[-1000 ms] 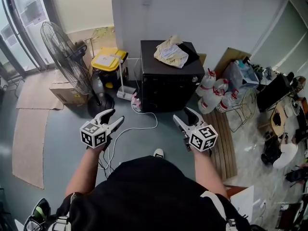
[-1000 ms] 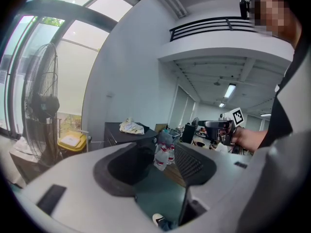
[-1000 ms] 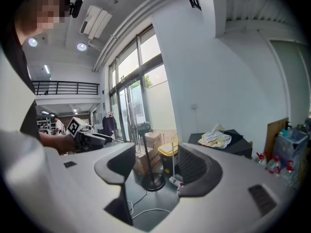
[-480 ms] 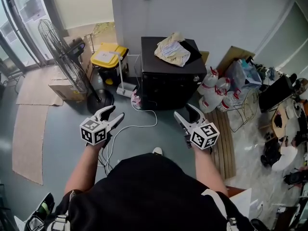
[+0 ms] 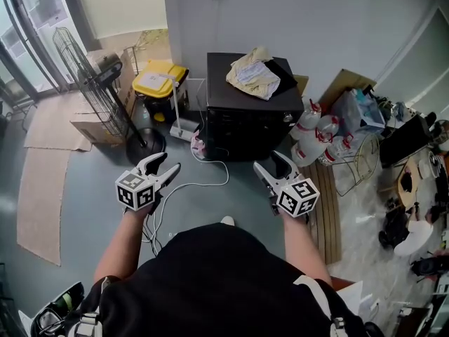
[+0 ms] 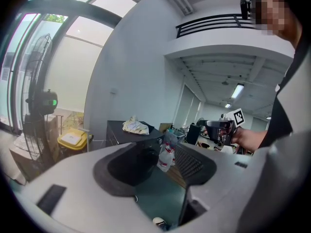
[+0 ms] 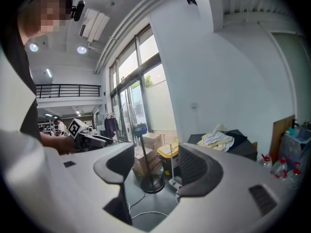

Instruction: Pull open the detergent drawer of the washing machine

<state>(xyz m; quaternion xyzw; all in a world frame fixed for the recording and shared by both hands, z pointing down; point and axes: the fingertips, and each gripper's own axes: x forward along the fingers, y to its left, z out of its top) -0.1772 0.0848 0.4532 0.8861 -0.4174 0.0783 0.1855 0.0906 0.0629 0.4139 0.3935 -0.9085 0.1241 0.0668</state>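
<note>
1. The left tool [image 5: 164, 163] is held out ahead of the person, pointing slightly downward. Its jaws stand wide apart and nothing is between them; through the gap only the floor [image 5: 91, 209] shows.
2. The right tool [image 5: 270, 163] is level with the left one and well apart from it. Its jaws have just been opening and now stand wide, with nothing between them.
3. The washing machine [image 5: 245, 128], a black box against the wall, stands ahead of both tools, roughly midway between the lines along which they point. Neither tool touches it; a strip of bare floor lies between the jaw tips and its front.
4. The detergent drawer cannot be made out on the dark front, so whether it is shut or pulled out cannot be told.
5. A crumpled pale cloth [image 5: 251, 74] lies on top of the machine, beyond the right tool.
6. A white cable [image 5: 203, 184] runs across the floor between the two tools.
7. Beyond the left tool, and further to its left, stand a pedestal fan [image 5: 88, 76] and a yellow bin [image 5: 158, 81].
8. To the right of the right tool, beside the machine, a cluster of clear bottles [image 5: 319, 135] stands on the floor.
</note>
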